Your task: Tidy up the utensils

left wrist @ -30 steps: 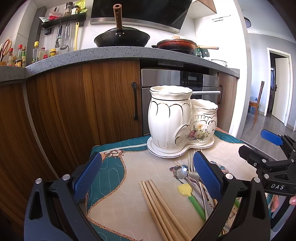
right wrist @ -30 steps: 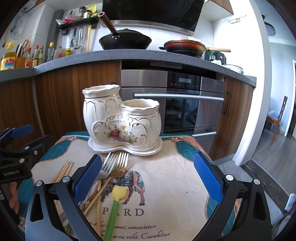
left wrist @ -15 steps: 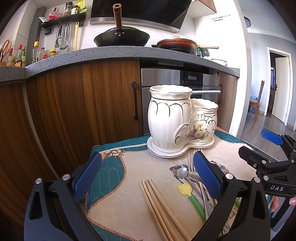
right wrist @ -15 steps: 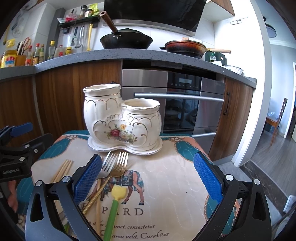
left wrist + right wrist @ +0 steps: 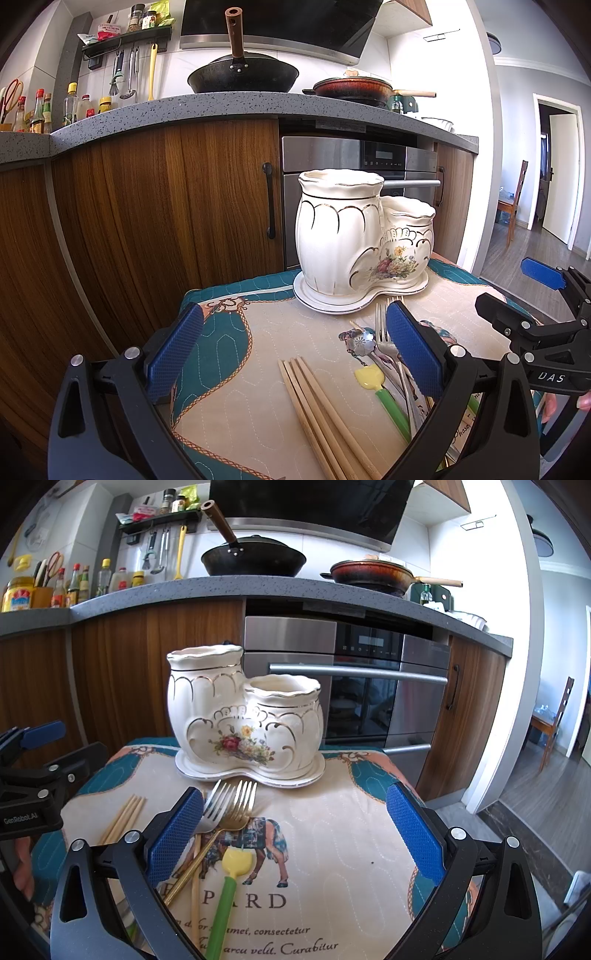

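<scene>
While both tools hovered low over the bench (image 5: pixel 354 834), the left tool (image 5: pixel 295 354) and right tool (image 5: pixel 295 834) gaped wide, holding nothing. Beyond them stood the two-pot ceramic holder (image 5: pixel 243 720) on its saucer. Chopsticks (image 5: pixel 317 398) lay between the left tool's fingers; the forks (image 5: pixel 229 805) and green-handled spatula (image 5: pixel 229 882) lay by the right tool's left finger.

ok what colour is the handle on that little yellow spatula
Green: the spatula has a yellow head on a green handle, clearest in the right wrist view.
</scene>
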A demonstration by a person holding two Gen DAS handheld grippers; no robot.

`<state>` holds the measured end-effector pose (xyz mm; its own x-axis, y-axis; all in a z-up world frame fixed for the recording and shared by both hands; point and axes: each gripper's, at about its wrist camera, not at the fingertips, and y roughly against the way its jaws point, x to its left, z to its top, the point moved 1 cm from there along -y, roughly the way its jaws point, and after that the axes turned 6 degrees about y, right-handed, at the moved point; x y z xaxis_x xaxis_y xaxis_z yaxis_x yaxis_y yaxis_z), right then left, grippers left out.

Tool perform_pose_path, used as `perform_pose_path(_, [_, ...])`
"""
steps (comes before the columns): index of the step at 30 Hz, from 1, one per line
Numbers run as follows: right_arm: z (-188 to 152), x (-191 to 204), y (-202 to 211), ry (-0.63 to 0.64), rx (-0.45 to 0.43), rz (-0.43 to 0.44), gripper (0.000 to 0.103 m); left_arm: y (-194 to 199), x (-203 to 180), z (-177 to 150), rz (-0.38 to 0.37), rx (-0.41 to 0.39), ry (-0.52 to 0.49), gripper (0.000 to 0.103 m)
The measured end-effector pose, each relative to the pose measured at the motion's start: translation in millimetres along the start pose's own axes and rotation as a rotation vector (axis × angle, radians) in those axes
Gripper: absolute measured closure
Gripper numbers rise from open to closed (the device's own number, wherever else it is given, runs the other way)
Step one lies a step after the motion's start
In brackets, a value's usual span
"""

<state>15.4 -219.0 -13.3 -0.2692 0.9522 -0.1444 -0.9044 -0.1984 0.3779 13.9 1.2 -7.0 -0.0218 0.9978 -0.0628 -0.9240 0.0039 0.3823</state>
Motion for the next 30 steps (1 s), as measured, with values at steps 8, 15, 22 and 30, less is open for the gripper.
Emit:
perform_pose_path(8, [-0.5, 1.4, -0.3, 0.005, 0.001, -0.002, 0.005, -0.1, 0.1, 0.1, 0.0, 0.0, 0.0, 0.005])
perform_pose_path(15, [-0.6, 1.3, -0.6, 0.006, 0.001, -0.003, 0.005, -0.1, 0.1, 0.2, 0.0, 0.001, 0.0, 0.005])
perform_pose_path(22, [-0.7, 1.4, -0.7, 0.007, 0.001, -0.002, 0.005, -0.1, 0.0, 0.2, 0.0, 0.001, 0.0, 0.005])
perform_pose_path(30, [-0.5, 1.7, -0.5, 0.008, 0.002, -0.002, 0.005, -0.2, 0.0, 0.3, 0.0, 0.001, 0.0, 0.005])
